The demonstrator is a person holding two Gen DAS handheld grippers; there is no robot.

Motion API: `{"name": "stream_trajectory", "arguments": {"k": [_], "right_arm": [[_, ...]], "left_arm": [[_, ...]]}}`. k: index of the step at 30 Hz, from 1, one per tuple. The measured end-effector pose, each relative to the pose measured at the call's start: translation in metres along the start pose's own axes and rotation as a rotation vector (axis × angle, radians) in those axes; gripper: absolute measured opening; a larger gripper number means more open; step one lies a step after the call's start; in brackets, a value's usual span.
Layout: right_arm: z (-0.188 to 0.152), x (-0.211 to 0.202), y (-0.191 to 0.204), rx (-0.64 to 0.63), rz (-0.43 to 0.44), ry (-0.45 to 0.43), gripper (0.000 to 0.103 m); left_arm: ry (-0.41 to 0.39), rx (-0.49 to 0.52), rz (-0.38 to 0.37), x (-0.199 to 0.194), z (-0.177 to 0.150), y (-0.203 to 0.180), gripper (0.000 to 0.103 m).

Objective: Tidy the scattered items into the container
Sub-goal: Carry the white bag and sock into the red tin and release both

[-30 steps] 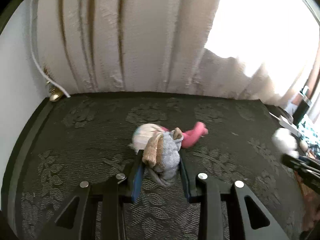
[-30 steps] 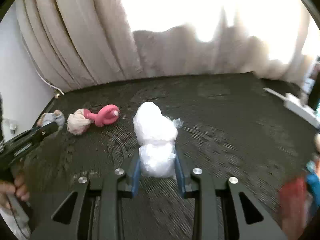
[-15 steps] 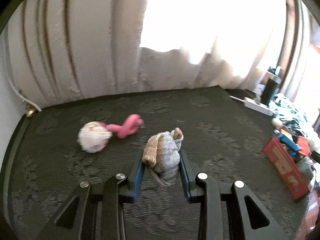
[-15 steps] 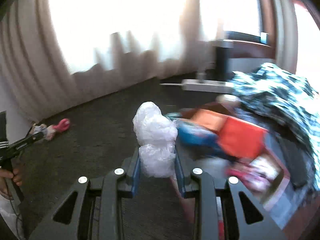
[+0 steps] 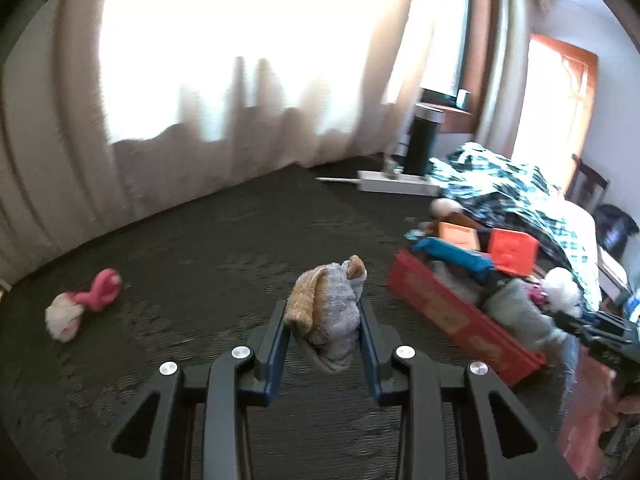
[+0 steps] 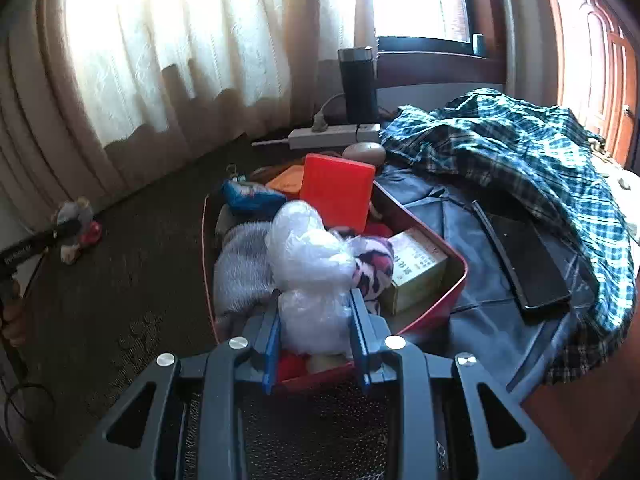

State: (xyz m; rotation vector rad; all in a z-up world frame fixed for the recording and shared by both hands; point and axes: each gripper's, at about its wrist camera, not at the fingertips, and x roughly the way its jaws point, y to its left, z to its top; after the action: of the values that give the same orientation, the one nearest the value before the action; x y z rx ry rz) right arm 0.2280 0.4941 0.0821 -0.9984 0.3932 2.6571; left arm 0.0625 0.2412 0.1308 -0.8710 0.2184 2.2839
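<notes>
Our right gripper point(image 6: 316, 320) pinches a crumpled clear plastic wad point(image 6: 308, 264) at frame centre above the crowded red rectangular bin point(image 6: 448, 292), poised for dropping. Our left gripper point(image 5: 325, 320) clamps a grey-and-tan balled sock point(image 5: 330, 300) at centre, bin point(image 5: 452, 320) at right.

No words clear enough to read anywhere. Some small dark print on the yellowish box point(image 6: 416, 268) inside the red container point(image 6: 448, 292), in rows, too tiny and blurry to make out. A short line of white letters along the side of the left gripper point(image 6: 18, 254) at the far left of the right wrist view, also too small to read. No numbers, brands or signs to tell.
</notes>
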Motion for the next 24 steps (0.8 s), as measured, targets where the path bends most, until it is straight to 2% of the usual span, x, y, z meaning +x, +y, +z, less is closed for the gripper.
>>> {"name": "stream_trajectory", "arguments": {"k": [7, 9, 10, 11, 12, 14, 20, 24], "right_arm": [[-0.006, 0.009, -0.004, -0.068, 0.015, 0.01, 0.033], [-0.007, 0.006, -0.007, -0.078, 0.036, -0.006, 0.037], [-0.008, 0.004, -0.008, -0.082, 0.045, -0.017, 0.041], [-0.009, 0.001, -0.01, -0.084, 0.05, -0.029, 0.053], [-0.01, -0.004, -0.011, -0.083, 0.049, -0.049, 0.069], [-0.01, -0.017, -0.016, -0.077, 0.044, -0.102, 0.08], [-0.006, -0.044, -0.033, -0.024, -0.01, -0.21, 0.08], [-0.006, -0.031, -0.035, -0.021, -0.026, -0.179, 0.08]], "left_arm": [[0.008, 0.062, -0.05, 0.006, 0.01, -0.047, 0.034], [0.014, 0.072, -0.065, 0.009, 0.012, -0.058, 0.034], [0.018, 0.075, -0.072, 0.011, 0.012, -0.062, 0.034], [0.023, 0.079, -0.079, 0.012, 0.013, -0.066, 0.034], [0.027, 0.084, -0.084, 0.015, 0.013, -0.07, 0.034], [0.033, 0.09, -0.092, 0.018, 0.013, -0.075, 0.034], [0.049, 0.094, -0.137, 0.026, 0.016, -0.091, 0.034], [0.047, 0.119, -0.166, 0.028, 0.018, -0.107, 0.034]]}}
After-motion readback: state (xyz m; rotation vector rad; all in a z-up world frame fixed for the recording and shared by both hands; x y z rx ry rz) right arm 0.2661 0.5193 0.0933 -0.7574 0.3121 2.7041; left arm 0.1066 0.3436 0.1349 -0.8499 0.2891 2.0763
